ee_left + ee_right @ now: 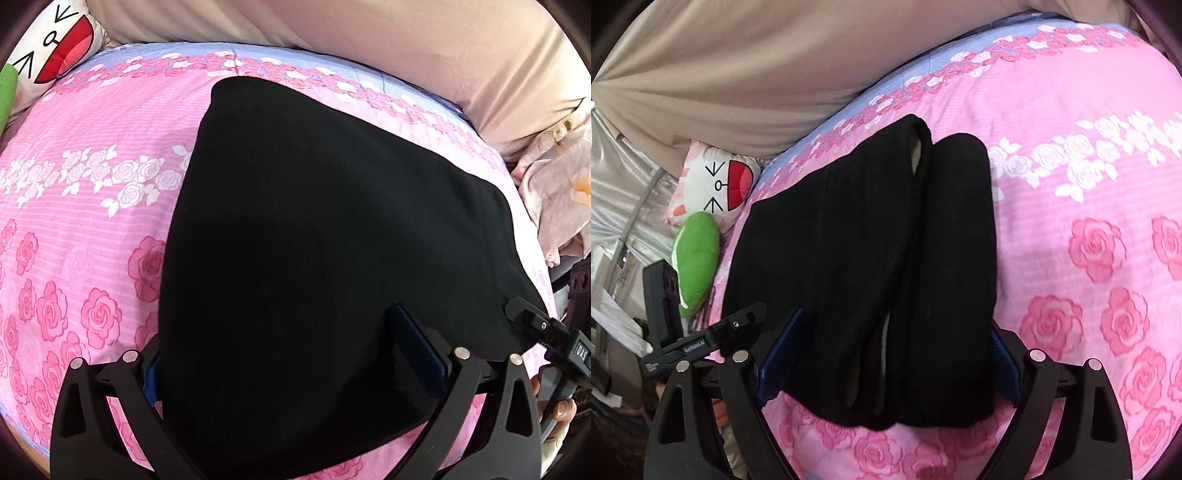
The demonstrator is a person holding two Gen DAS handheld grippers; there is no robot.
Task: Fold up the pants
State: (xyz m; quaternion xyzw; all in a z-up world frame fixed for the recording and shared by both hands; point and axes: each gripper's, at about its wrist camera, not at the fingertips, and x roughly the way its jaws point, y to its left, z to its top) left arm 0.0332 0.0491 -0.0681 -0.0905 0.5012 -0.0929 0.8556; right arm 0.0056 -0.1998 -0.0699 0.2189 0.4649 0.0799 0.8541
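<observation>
Black pants (314,221) lie folded on a pink rose-print bedsheet (92,240). In the right wrist view the pants (849,240) show as two long layers side by side, running away from me across the sheet (1071,184). My left gripper (277,332) is open wide, its blue pads straddling the near end of the cloth. My right gripper (897,321) also stands open wide astride the near end, its pads beside the fabric and not pinching it. One finger of the right gripper (524,314) shows at the pants' right corner, and one left finger (746,317) at their left edge.
A beige drape (406,44) hangs along the bed's far side. A cartoon-face pillow (727,181) and a green plush (696,254) lie at one bed corner. Crumpled floral cloth (565,192) lies off the right edge. Silvery sheeting (624,177) stands beyond the bed.
</observation>
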